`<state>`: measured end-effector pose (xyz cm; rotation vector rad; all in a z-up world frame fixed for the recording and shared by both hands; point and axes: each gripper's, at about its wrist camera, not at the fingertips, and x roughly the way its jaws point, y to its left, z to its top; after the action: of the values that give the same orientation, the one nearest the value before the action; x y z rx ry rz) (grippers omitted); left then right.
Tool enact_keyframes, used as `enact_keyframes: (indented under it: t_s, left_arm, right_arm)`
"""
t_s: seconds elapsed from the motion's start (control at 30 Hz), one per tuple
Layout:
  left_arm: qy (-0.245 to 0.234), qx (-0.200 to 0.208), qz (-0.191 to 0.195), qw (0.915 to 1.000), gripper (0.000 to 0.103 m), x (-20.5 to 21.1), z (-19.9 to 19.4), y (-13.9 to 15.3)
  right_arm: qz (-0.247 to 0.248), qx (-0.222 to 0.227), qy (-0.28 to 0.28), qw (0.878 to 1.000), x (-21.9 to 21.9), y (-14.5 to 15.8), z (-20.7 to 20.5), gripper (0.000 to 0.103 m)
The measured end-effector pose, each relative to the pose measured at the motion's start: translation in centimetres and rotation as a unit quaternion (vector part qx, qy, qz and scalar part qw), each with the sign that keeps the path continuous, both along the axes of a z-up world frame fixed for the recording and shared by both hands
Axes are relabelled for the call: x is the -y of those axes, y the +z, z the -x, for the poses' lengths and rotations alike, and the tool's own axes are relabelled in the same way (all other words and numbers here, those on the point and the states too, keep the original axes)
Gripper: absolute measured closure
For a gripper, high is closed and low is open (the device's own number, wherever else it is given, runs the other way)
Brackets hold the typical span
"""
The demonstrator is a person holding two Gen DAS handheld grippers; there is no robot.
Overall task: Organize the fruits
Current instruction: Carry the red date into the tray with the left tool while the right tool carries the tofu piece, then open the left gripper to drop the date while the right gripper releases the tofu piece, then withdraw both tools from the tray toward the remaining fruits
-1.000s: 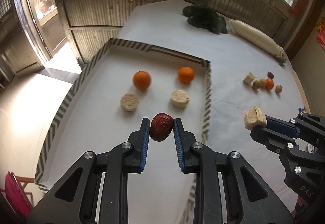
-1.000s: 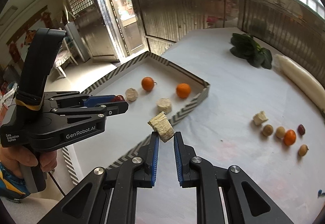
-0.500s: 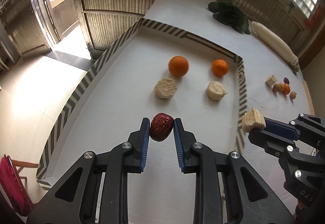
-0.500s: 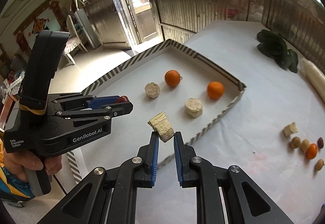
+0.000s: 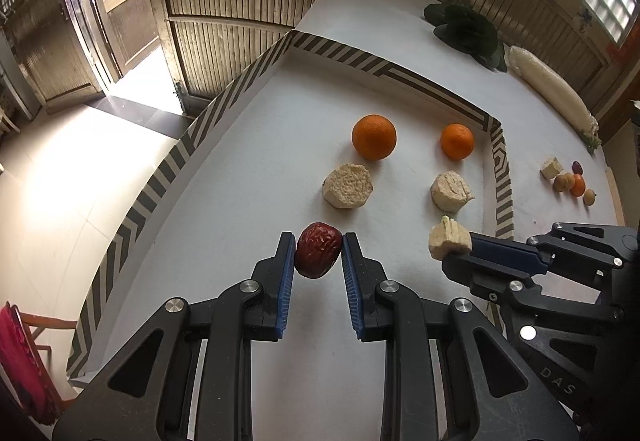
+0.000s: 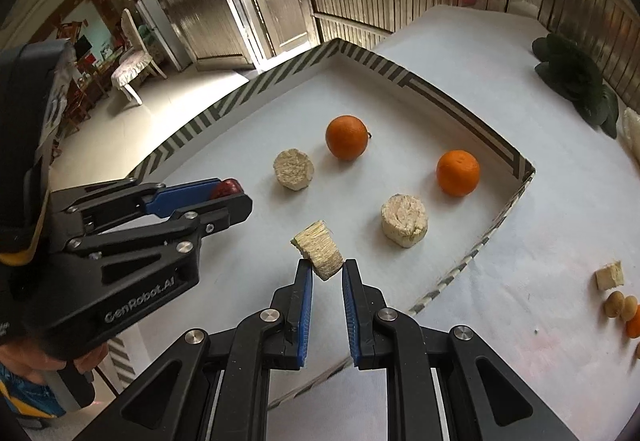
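My left gripper (image 5: 319, 255) is shut on a wrinkled red date (image 5: 318, 249) and holds it above the striped-rim tray (image 5: 168, 165). My right gripper (image 6: 323, 268) is shut on a pale beige fruit chunk (image 6: 318, 249) over the tray's near part; it shows in the left wrist view (image 5: 448, 239) to the right of the date. In the tray lie two oranges (image 5: 374, 137) (image 5: 457, 141) and two beige round chunks (image 5: 347, 185) (image 5: 451, 190). The left gripper (image 6: 230, 193) with the date shows in the right wrist view.
A small group of loose fruits (image 5: 570, 181) lies on the white table to the right of the tray. Dark leafy greens (image 5: 466, 27) and a long white radish (image 5: 548, 89) lie at the far right. The table edge drops to the floor on the left.
Both grippers have moved forward and lower over the tray with their loads. The oranges and chunks look closer. The right gripper's chunk now hangs inside the tray rim.
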<state>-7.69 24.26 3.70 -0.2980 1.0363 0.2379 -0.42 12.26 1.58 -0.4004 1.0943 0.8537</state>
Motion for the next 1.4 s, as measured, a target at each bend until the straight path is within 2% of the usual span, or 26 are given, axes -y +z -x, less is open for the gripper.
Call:
enact_keyframes:
  t_s: [0.33,0.63,0.73,0.8,0.87,1.1,1.4]
  left_arm:
    - [-0.006,0.004,-0.006,1.0000,0.080,0.1,-0.6,-0.4]
    - [-0.001,0.002,0.009,1.0000,0.080,-0.2,-0.8,-1.0]
    - [0.000,-0.004,0.009,1.0000,0.073,-0.2,-1.0,-1.2]
    - [0.000,-0.005,0.009,1.0000,0.051,-0.1,-1.0,-1.2]
    - [0.000,-0.002,0.009,1.0000,0.042,0.0,-0.9,-1.0]
    - [-0.006,0.007,-0.009,0.9999,0.041,0.9,-1.0,1.3]
    - [-0.047,0.031,-0.020,0.9982,0.041,5.6,-2.6,4.5]
  right_arm:
    - [0.036,0.005,-0.007,0.999,-1.1,-1.2,-0.1,0.088]
    - [0.035,0.000,-0.018,0.999,-1.1,-0.7,-0.3,0.085]
    - [0.033,0.003,-0.022,0.999,-0.7,-0.4,-0.3,0.083]
    - [0.028,0.006,-0.028,0.999,-0.1,0.1,-0.2,0.083]
    - [0.020,0.009,-0.033,0.999,0.5,0.6,0.0,0.083]
    - [-0.017,0.032,-0.058,0.998,4.1,3.6,1.1,0.079]
    - [-0.043,0.047,-0.112,0.992,9.6,4.9,0.6,0.078]
